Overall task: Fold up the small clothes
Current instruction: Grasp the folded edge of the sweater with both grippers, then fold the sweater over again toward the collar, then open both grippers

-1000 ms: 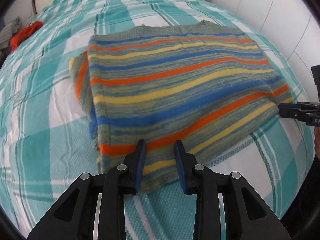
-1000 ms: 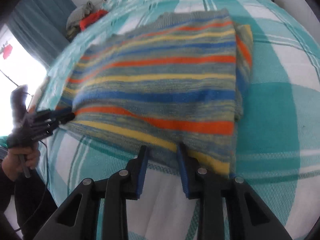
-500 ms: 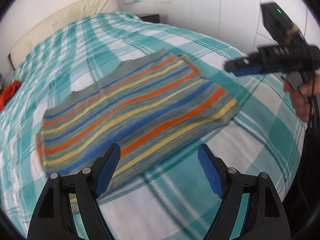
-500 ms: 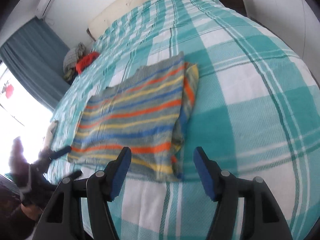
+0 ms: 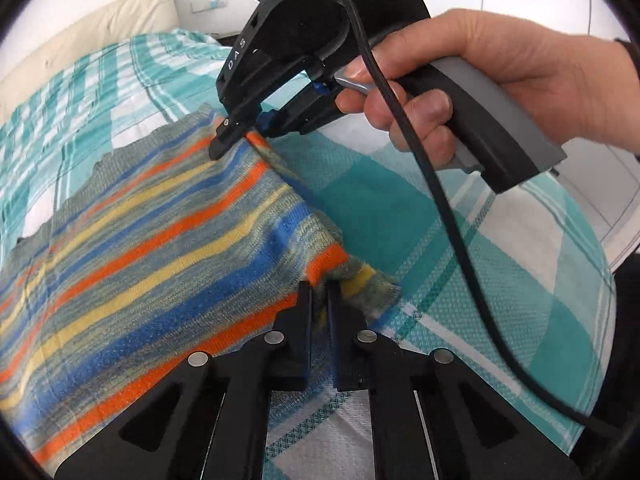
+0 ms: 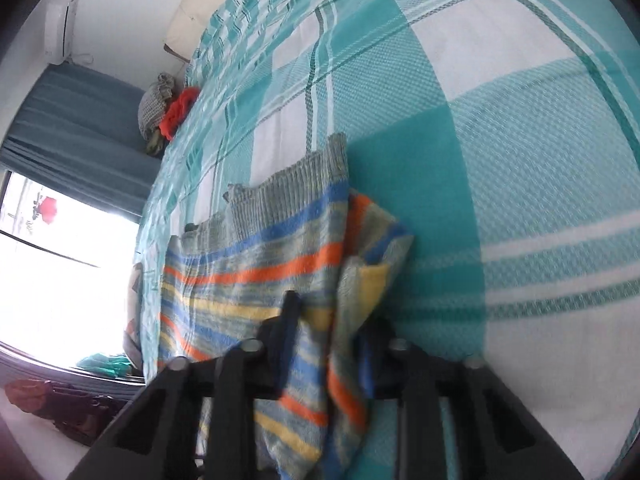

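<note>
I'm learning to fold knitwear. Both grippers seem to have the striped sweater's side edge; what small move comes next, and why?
Probably lift that edge slightly and carry it across. The left gripper has shut on the striped sweater at its near corner, the right gripper is closing on the far end of the same edge, and the rest lies flat on the checked bedspread.

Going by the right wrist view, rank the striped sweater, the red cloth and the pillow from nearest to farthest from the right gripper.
1. Striped sweater, between the right gripper's closing jaws.
2. Red cloth, far left bed edge.
3. Pillow, at the bed's head.
</note>
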